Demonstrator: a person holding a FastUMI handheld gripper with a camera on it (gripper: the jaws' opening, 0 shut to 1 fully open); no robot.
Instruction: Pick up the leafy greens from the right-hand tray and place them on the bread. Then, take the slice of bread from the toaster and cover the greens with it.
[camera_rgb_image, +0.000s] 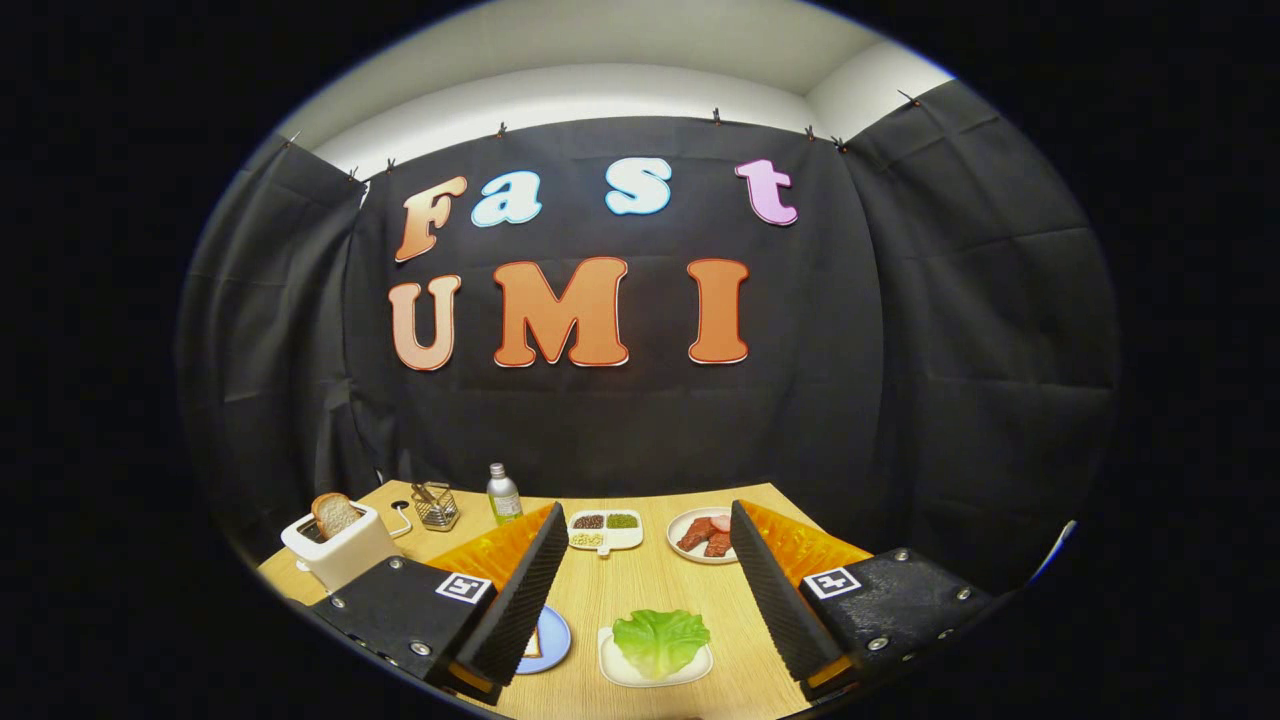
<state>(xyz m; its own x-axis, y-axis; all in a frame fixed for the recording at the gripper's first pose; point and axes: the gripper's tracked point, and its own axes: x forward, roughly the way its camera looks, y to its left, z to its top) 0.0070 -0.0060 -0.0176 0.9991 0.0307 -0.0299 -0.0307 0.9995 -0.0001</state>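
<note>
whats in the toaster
One bread slice stands in the toaster, its top sticking out. Its lower part is hidden inside. The open gripper holds nothing.

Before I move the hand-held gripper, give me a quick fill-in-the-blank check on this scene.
1. The leafy greens lie on a ____ tray.
2. The hand-held gripper is ____, holding nothing.
3. A bread slice stands in the ____.
4. The bottle stands beside a wire ____.

Missing: white; open; toaster; basket
</note>
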